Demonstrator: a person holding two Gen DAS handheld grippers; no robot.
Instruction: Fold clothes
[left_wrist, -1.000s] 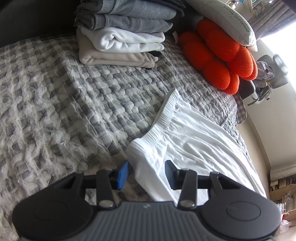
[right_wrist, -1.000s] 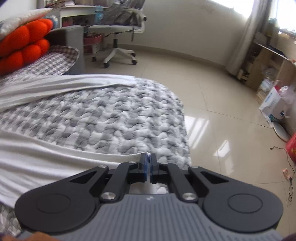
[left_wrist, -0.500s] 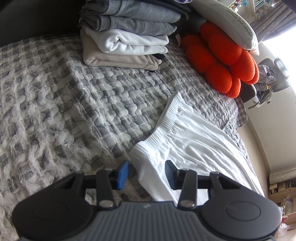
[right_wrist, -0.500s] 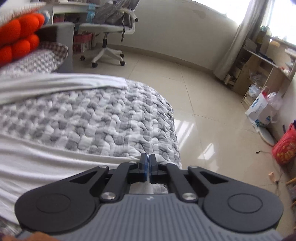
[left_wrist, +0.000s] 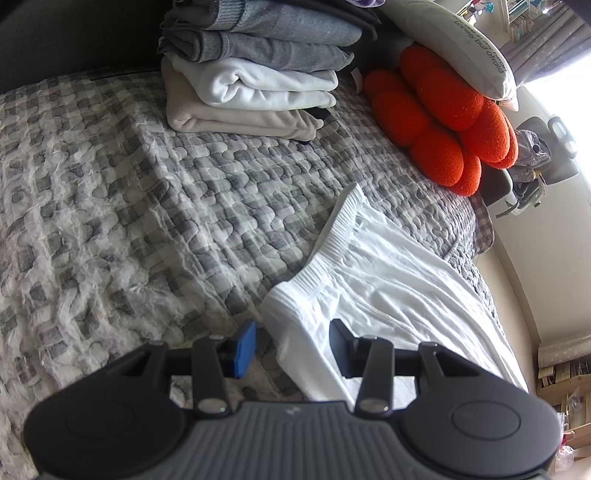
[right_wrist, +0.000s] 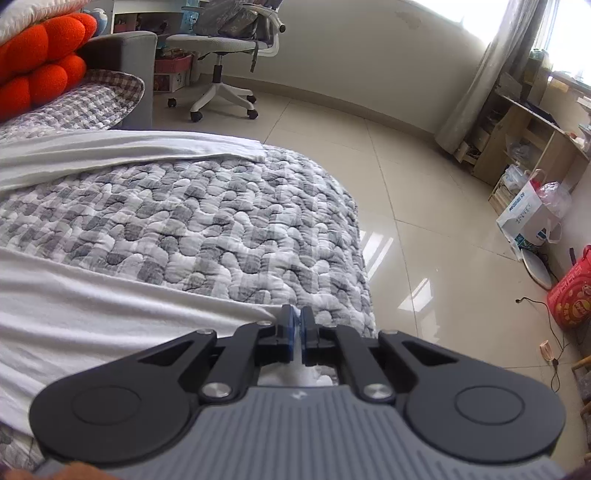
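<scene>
Grey quilted bed (left_wrist: 147, 206) carries white trousers (left_wrist: 388, 280) spread flat, the right tongs (right_wrist: 296, 332) pinched on a leg hem, the left tongs (left_wrist: 291, 341) wide around the waistband corner, which should close deep on both layers before lifting.

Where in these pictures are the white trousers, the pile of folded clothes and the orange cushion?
white trousers (left_wrist: 388, 280): left wrist view, upper fabric below the waistband.
pile of folded clothes (left_wrist: 255, 81): left wrist view, white garment mid-stack.
orange cushion (left_wrist: 443, 99): left wrist view, a middle lobe.
</scene>
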